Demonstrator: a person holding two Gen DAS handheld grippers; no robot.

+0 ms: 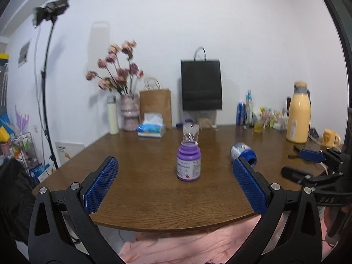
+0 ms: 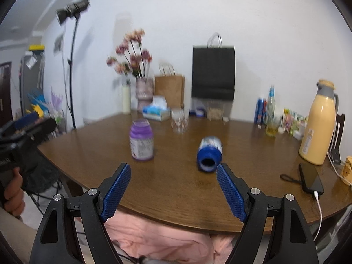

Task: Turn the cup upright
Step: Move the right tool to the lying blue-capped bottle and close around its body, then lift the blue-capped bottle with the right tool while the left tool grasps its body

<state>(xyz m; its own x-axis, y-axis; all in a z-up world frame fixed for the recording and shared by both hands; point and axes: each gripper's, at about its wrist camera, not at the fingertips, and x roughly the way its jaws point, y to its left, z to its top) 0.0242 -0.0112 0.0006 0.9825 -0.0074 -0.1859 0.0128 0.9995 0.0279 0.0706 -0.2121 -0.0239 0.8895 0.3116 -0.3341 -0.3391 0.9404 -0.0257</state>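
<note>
Blue cup (image 2: 209, 154) lies on its side, mouth toward the right tongs (image 2: 173, 189), which are nearer; both tongs wide, left tongs (image 1: 176, 184) empty.

White wall (image 1: 242, 22), wooden table (image 1: 154, 198), studio light (image 2: 73, 8) (on stand)

no print is legible; the purple bottle (image 1: 189, 162) label is too blurred to read.

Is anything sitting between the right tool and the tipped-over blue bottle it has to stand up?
Nothing visible. The blue bottle lies on its side, mouth toward the open right tool, with only bare table between them. The upright purple bottle stands off to the left, clear of that path.
</note>
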